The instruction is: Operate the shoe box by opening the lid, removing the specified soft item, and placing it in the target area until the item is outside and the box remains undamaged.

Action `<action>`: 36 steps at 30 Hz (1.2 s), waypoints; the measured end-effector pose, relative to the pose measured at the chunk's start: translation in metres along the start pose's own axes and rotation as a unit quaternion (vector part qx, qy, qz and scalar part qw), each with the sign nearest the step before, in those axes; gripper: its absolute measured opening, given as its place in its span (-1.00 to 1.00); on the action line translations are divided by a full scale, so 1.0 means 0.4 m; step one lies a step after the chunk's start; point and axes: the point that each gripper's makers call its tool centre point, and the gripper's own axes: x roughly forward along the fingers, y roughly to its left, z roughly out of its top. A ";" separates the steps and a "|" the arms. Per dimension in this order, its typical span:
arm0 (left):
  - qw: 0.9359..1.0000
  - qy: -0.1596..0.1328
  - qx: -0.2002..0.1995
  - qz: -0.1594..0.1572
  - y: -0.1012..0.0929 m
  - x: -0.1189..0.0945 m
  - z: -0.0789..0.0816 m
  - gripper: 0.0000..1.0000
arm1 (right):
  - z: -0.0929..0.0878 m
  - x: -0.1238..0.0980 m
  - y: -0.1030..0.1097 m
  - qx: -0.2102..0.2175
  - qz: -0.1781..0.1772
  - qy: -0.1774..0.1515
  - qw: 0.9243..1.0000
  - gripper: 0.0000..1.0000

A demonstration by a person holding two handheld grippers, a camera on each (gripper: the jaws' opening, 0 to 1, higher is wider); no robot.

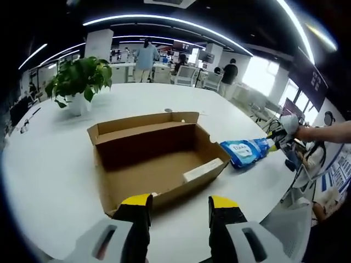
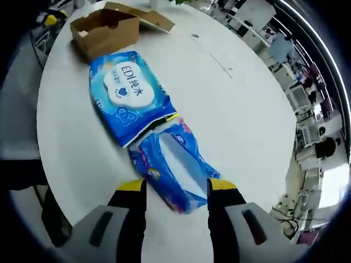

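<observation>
The brown cardboard shoe box [image 1: 156, 156] stands open on the white table [image 1: 49, 175], its lid folded back and its inside bare except for a white label. Just right of the box lies a blue wet-wipes pack [image 1: 241, 152] [image 2: 129, 90]. A second blue soft tissue pack [image 2: 173, 164] rests on the table end to end with it. My right gripper [image 2: 176, 189] [image 1: 279, 137] is open, with its jaws straddling the near end of that tissue pack. My left gripper [image 1: 180, 204] is open and holds nothing, just in front of the box's near wall. The box [image 2: 104, 27] also appears at the far end of the right gripper view.
A potted green plant [image 1: 79, 82] stands on the table behind the box to the left. A person's arm [image 1: 329, 131] reaches in from the right, near the table's edge. Desks, chairs and several people fill the office beyond. Cables and a chair sit past the right edge.
</observation>
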 end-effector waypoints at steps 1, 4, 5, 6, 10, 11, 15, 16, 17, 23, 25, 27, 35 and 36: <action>1.000 0.000 0.000 -0.003 -0.001 0.002 0.000 -0.17 | 0.001 -0.005 0.003 0.028 0.001 -0.009 1.000 -0.17; 1.000 0.000 0.002 -0.008 -0.003 0.005 -0.003 -0.17 | 0.012 -0.015 0.012 0.081 0.005 -0.037 0.996 -0.13; 1.000 0.000 0.003 -0.009 -0.003 0.006 -0.004 -0.17 | 0.015 -0.018 0.016 0.094 0.005 -0.044 0.995 -0.12; 1.000 0.000 0.005 -0.012 -0.004 0.006 -0.004 -0.17 | 0.017 -0.021 0.019 0.110 0.006 -0.051 0.993 -0.11; 1.000 -0.001 0.008 -0.016 0.001 0.003 -0.005 -0.17 | 0.036 -0.031 0.038 0.145 0.007 -0.076 0.986 -0.11; 1.000 -0.001 0.009 -0.017 0.003 0.003 -0.005 -0.17 | 0.039 -0.031 0.043 0.148 0.008 -0.078 0.986 -0.10; 1.000 -0.002 0.009 -0.020 0.013 -0.004 -0.009 -0.17 | 0.080 -0.033 0.089 0.174 0.025 -0.105 0.979 -0.08; 1.000 -0.002 0.010 -0.020 0.016 -0.007 -0.011 -0.17 | 0.091 -0.034 0.097 0.178 0.028 -0.111 0.977 -0.07; 1.000 -0.003 0.010 -0.020 0.018 -0.009 -0.012 -0.17 | 0.098 -0.034 0.104 0.180 0.029 -0.114 0.977 -0.06; 1.000 -0.001 0.017 -0.020 0.034 -0.022 -0.025 -0.16 | 0.156 -0.023 0.169 0.166 0.037 -0.117 0.978 -0.03; 1.000 -0.002 0.014 -0.021 0.042 -0.026 -0.027 -0.16 | 0.177 -0.019 0.188 0.163 0.040 -0.118 0.979 -0.02; 1.000 -0.003 0.013 -0.021 0.046 -0.030 -0.027 -0.16 | 0.201 -0.014 0.201 0.162 0.046 -0.124 0.978 -0.01; 0.999 -0.006 0.016 -0.027 0.057 -0.035 -0.032 -0.16 | 0.350 -0.008 0.279 0.146 0.073 -0.159 0.974 -0.02; 0.999 -0.006 0.018 -0.028 0.058 -0.035 -0.032 -0.16 | 0.365 -0.006 0.290 0.143 0.077 -0.160 0.974 -0.01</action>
